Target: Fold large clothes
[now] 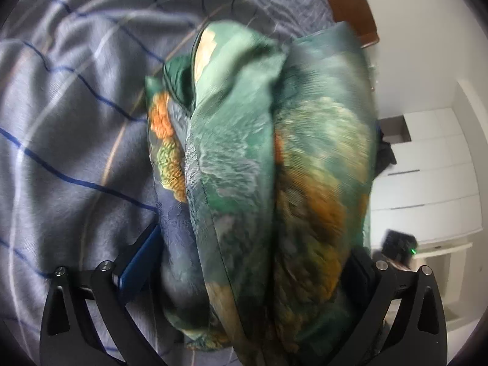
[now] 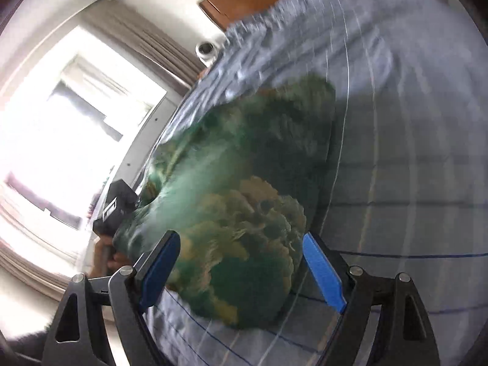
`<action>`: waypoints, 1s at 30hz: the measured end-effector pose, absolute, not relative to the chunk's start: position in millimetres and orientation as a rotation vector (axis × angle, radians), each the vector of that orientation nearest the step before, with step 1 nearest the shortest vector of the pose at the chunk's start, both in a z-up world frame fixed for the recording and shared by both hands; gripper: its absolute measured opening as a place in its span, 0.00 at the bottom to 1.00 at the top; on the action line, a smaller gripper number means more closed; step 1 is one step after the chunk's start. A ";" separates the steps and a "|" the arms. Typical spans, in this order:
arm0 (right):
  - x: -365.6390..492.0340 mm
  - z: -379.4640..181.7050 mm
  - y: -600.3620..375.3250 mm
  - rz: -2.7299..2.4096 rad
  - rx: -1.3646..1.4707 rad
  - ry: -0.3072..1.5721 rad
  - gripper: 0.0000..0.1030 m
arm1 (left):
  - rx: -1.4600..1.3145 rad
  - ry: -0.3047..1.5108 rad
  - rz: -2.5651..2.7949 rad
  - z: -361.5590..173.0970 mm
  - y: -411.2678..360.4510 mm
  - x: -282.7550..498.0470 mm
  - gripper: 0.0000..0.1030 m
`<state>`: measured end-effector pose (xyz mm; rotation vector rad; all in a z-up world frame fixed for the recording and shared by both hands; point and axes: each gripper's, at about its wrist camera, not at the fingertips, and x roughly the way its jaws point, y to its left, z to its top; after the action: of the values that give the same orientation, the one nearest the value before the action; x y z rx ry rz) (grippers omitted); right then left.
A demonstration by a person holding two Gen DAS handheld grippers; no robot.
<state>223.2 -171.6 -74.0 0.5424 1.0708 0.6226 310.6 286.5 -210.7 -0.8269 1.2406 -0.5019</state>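
Green floral garment (image 1: 244, 167) bunched between the left gripper (image 1: 253, 262) jaws, apparently grasped; right gripper (image 2: 241, 268) gapes empty, just beside it.

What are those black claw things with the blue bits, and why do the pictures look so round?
Those are grabbers that a person holds, one in each hand. Each carries a tiny camera with a round, bulgy lens. The left gripper has the green flowery garment bunched between its blue pads, though blur hides how tightly. The right gripper stands wide open over that same cloth. Everything happens over a bed with a grey checked cover. The black box is the other grabber, seen from the right one's camera.
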 end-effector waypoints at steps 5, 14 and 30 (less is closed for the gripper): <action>250.4 -127.7 -158.0 0.677 0.684 1.133 0.85 | -0.802 1.234 -0.511 -217.5 276.5 315.4 1.00; 257.5 -102.0 -107.9 0.656 0.358 1.053 0.78 | -0.696 1.140 -0.473 -184.7 259.3 297.7 0.57; 324.3 -45.7 -144.5 0.686 0.296 0.866 0.76 | -0.568 1.040 -0.469 -140.7 202.2 369.7 0.61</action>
<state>324.3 -144.5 -45.7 0.2956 0.8663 0.6855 369.7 202.2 -140.7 -0.5682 1.0397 -0.4689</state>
